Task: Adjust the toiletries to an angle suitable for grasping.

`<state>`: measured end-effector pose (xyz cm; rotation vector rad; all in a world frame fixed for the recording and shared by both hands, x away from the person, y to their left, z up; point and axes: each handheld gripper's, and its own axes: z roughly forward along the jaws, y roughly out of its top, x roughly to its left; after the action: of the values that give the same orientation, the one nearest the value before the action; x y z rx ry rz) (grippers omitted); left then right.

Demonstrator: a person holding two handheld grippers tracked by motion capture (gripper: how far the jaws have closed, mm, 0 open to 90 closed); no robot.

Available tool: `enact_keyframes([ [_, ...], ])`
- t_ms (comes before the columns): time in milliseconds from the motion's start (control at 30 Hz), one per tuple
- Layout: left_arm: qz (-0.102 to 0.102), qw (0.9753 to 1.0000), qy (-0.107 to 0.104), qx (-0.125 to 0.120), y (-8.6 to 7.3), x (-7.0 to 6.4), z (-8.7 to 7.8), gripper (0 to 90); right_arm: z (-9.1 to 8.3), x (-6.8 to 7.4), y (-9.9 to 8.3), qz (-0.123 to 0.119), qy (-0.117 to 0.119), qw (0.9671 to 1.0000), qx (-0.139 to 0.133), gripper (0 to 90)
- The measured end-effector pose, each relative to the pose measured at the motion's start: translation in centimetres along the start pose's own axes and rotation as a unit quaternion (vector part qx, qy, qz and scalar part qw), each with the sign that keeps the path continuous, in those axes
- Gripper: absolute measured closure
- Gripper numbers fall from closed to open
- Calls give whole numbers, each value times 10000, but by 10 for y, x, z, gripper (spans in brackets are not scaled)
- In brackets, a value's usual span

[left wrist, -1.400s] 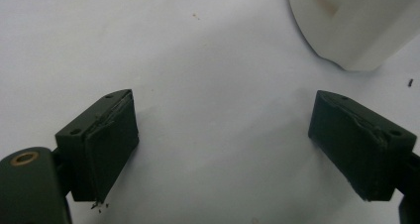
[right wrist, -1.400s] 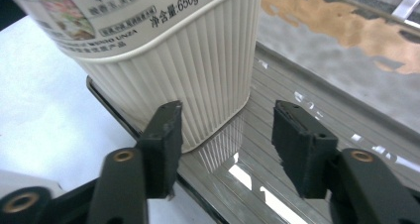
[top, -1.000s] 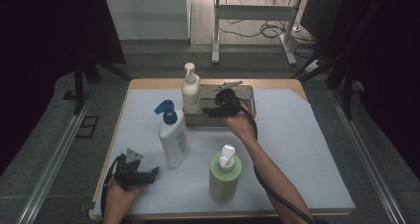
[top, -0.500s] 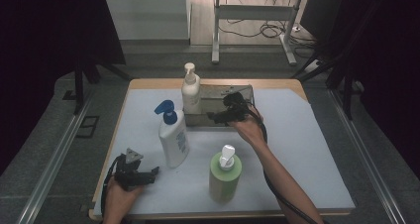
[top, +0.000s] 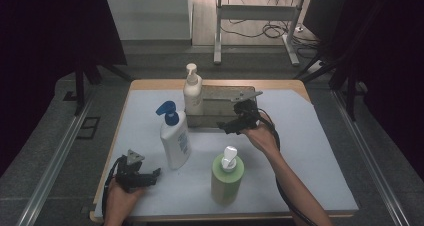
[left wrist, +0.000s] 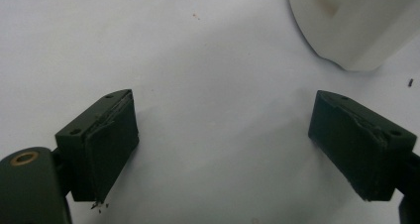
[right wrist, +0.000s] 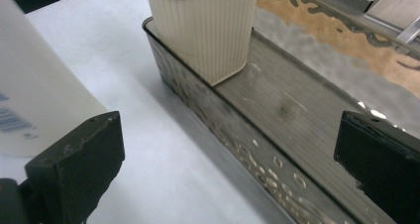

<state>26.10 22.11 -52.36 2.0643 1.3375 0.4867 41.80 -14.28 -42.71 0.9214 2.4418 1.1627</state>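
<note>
Right gripper (top: 235, 120) hangs at the front edge of the metal tray (top: 215, 120), which sits toward the table's far edge, roughly mid-width. Jaws spread wide, nothing btwn them; in the right gripper view (right wrist: 225, 164) they straddle the tray's front wall (right wrist: 218, 120) w/ bare white table cover below. Cream pump bottle (top: 192, 93) stands upright inside the tray at its left end; its ribbed base (right wrist: 205, 28) rests on the tray floor, tight against the front-left corner.

White bottle w/ blue pump (top: 173, 138) stands upright on the table cover (top: 310, 151), just in front of the tray's left end, apart from it. Its side shows at the left of the right gripper view (right wrist: 34, 95). Green bottle w/ white pump (top: 226, 176) stands upright nearer the front edge, about mid-width, just beside the right forearm (top: 295, 191).

Left gripper (top: 136, 176) rests near the front-left corner of the table, held by the left hand (top: 117, 198), well apart from the tray. Its jaws also wide open, empty (left wrist: 223, 149); base of the white bottle (left wrist: 351, 26) lies ahead of them, not touching.
</note>
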Motion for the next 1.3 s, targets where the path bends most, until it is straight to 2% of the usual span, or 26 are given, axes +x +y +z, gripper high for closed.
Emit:
enact_keyframes([
  [133,1,10000,0,1,0,0,0,115,-8,0,-4,-19,-7,10000,-55,0],
  [367,0,10000,2,1,0,0,0,115,-25,2,-16,-229,-90,9997,25,0],
  [500,2,10000,4,1,0,0,0,115,-36,1,-25,-169,-117,9998,-11,0],
  [600,2,10000,5,1,0,0,0,115,-43,2,-31,-98,-50,9999,-69,0],
  [867,2,10000,7,-1,0,0,0,115,-55,5,-46,-150,-53,9999,-20,0],
  [1067,5,10000,7,2,0,0,0,115,-64,6,-61,11,-91,10000,40,0],
  [1100,6,10000,7,2,0,0,0,115,-67,6,-66,100,-138,9998,37,0],
  [1167,5,10000,6,2,0,0,0,115,-69,8,-72,125,-212,9997,33,0],
  [1267,5,10000,7,4,0,0,0,115,-72,9,-78,177,-219,9996,56,0],
  [1300,5,10000,7,2,0,0,0,115,-75,9,-83,270,-189,9995,35,0],
])
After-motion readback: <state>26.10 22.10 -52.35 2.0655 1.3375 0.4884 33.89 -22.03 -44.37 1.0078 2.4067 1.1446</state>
